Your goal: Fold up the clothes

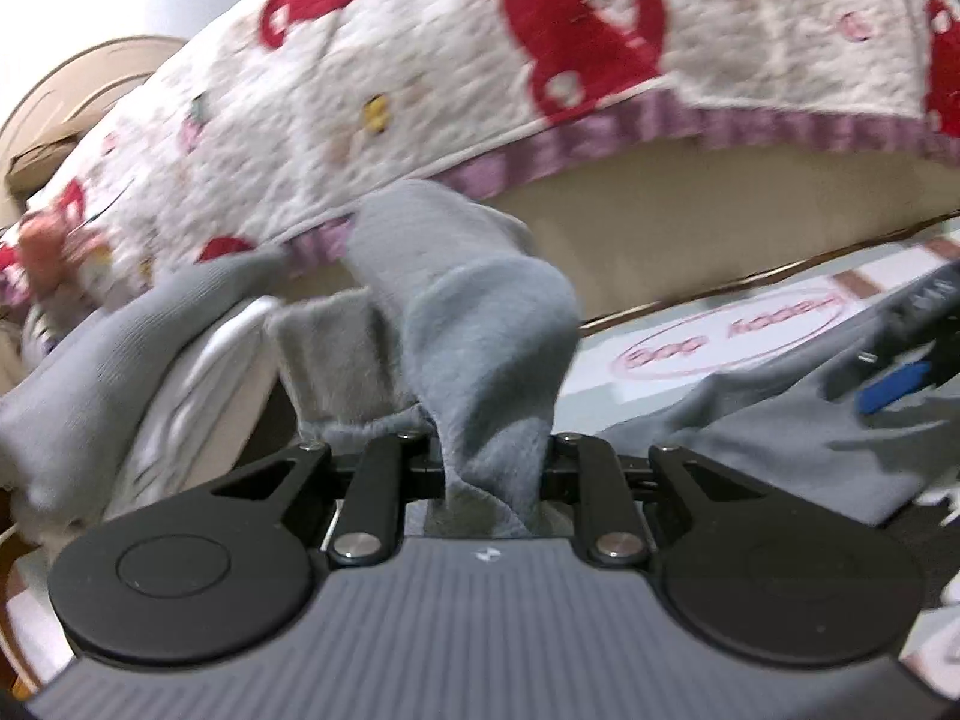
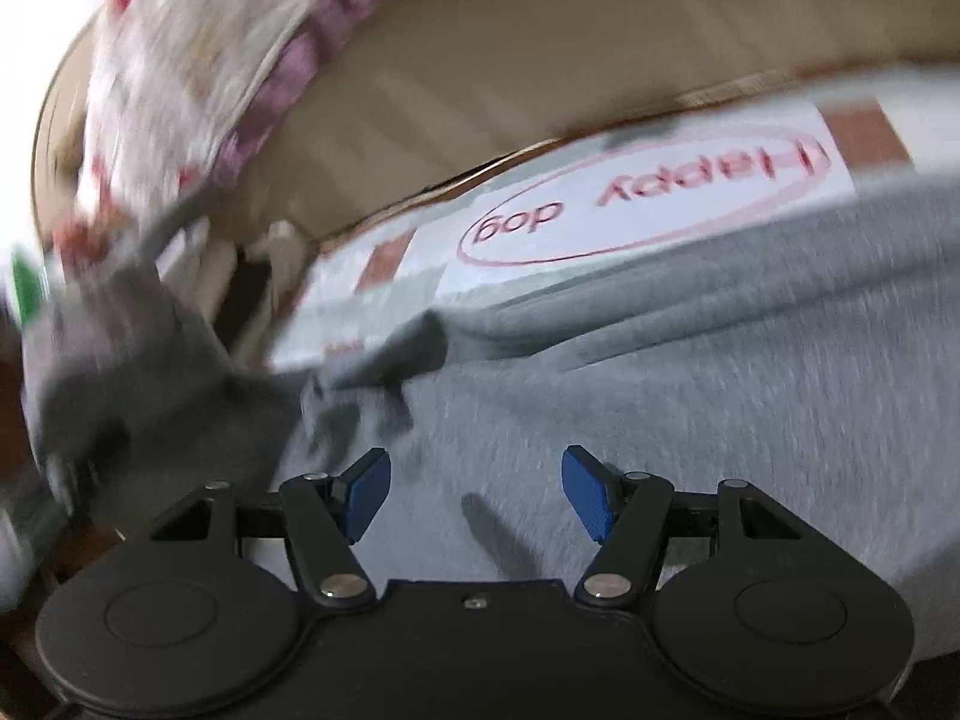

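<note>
A quilt printed with red cars and edged in purple hangs over a beige sofa front across the far side. Nearer lies a mat reading "Happy dog". The grey garment is spread over the mat, its left part lifted in a bunch. The left gripper is clamped on that raised fold. The right gripper hovers just above the flat cloth, blue pads wide apart, gripping nothing.
</note>
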Available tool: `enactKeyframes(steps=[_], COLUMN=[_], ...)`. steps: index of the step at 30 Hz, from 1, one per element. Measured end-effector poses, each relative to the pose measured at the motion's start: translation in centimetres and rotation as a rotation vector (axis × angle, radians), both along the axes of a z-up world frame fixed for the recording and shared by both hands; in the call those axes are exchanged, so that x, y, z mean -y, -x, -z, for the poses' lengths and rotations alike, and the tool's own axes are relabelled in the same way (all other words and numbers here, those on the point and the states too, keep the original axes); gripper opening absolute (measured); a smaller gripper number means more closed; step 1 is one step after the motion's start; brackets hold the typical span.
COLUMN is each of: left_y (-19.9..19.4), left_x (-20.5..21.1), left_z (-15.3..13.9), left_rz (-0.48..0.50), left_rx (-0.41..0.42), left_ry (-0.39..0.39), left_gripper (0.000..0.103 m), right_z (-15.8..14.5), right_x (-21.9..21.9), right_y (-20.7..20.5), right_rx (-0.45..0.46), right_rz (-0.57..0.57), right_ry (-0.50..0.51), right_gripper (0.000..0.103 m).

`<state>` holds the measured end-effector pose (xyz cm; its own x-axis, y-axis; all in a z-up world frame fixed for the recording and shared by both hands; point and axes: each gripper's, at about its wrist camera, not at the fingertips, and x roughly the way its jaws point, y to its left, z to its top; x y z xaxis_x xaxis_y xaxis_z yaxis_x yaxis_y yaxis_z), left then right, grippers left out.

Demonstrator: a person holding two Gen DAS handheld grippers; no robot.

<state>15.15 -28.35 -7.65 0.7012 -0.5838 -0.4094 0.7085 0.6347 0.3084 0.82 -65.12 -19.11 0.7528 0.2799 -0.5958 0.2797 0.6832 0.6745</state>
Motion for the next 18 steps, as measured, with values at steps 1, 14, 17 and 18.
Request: enactKeyframes(steps=[1,14,17,18], left_y=[0.6,5.6,6.7,7.1], left_x=[0.5,7.3,7.1,7.1], left_z=[-0.3,2.4,2.8,2.9], left_rz=[0.021,0.265,0.302,0.315], left_rx=[-0.003,-0.096,-0.067,-0.057], left_ry=[0.005,-0.055,-0.070,-0.075], left_gripper=[0.018,0.018,0.018,0.018], right_z=[0.3,1.2,0.9,0.9], right_x=[0.9,1.6,-0.4,-1.0], right_y=[0.2,0.2,-0.7,-0.9], right_rx=[0.005,0.295,0.275,0.266], right_rz=[0.037,-0.045,-0.095,-0.100], right_ry=[-0.060,-0.614,-0.588,-0.578], right_gripper=[0.070,0.096,0.096,0.096])
